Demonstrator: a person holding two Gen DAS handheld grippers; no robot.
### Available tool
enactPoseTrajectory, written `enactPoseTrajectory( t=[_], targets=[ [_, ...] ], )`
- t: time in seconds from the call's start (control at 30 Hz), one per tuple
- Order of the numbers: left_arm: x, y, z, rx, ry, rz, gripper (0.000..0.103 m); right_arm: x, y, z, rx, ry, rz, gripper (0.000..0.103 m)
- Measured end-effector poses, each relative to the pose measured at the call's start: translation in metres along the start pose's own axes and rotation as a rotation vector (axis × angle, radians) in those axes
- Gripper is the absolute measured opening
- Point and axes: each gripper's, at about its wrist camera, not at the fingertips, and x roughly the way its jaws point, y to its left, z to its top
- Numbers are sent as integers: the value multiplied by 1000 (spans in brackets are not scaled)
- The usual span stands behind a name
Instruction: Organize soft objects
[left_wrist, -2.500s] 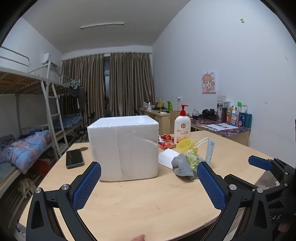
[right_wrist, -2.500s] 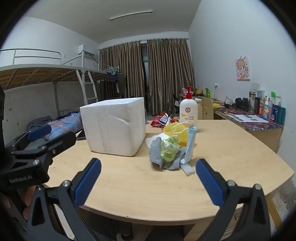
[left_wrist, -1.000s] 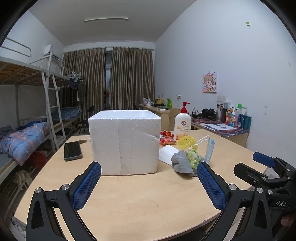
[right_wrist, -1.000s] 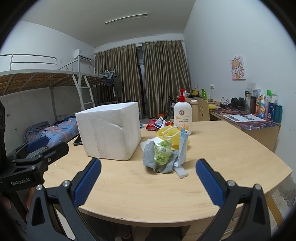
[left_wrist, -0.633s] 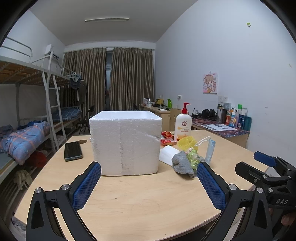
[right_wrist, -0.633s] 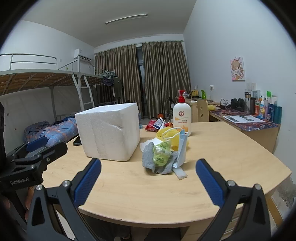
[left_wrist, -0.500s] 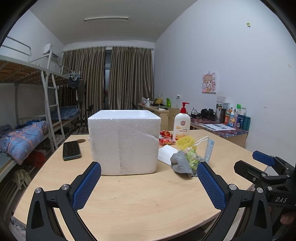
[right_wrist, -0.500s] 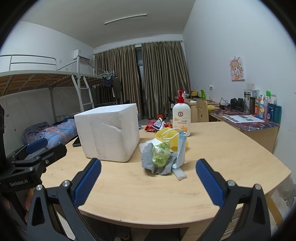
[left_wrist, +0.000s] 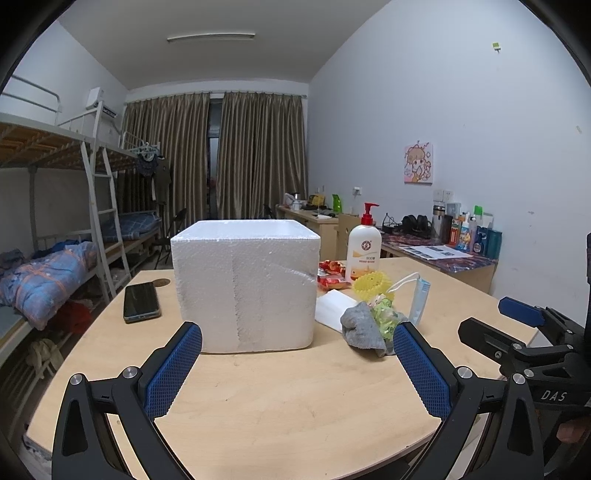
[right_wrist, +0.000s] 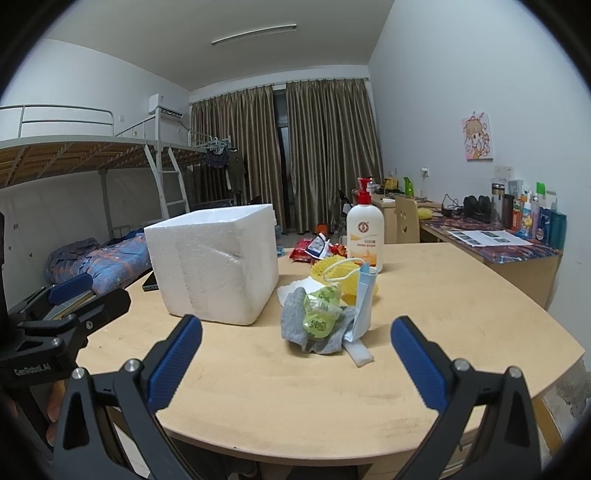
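Setting: dorm room with a bunk bed (left_wrist: 55, 236) on the left, brown curtains at the back, and a pale wooden desk (left_wrist: 295, 398) in front carrying everything.
Storage: a white foam box (left_wrist: 243, 284) stands upright on the desk, left of the clutter; from these low views its inside cannot be seen.
Soft objects: a small heap just right of the box — a grey sock (right_wrist: 295, 325) with a crinkled green packet (right_wrist: 321, 310) resting on it, a blue face mask (right_wrist: 364, 299) leaning against them, a yellow foam net (right_wrist: 341, 273) behind, and a white pad (left_wrist: 332, 306) touching the pile.
Other items: a pump bottle (right_wrist: 365, 236) and red snack wrappers (right_wrist: 308, 249) beyond the heap, a phone (left_wrist: 141, 302) left of the box.
Left hand-held gripper (left_wrist: 295, 358): fingers spread wide and empty, held low at the near desk edge facing the box.
Right hand-held gripper (right_wrist: 295, 354): likewise released and empty, pointed at the heap, which sits between its blue pads in view but well ahead of them.
Change: over the last couple of seconds both views have only drifted slightly — the heap and box have kept their places and nothing has been lifted.
Meaning: sorting has not started; every soft item is outside the box, and the right gripper looks best lined up for a first pick, probably the sock or mask.
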Motion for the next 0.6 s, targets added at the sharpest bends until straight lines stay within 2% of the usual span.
enactPoseTrajectory(
  t=[0.6],
  targets=[
    [23,-3,12,7,31,-12,103,21,-13,10,-2,35,-12,103]
  ],
)
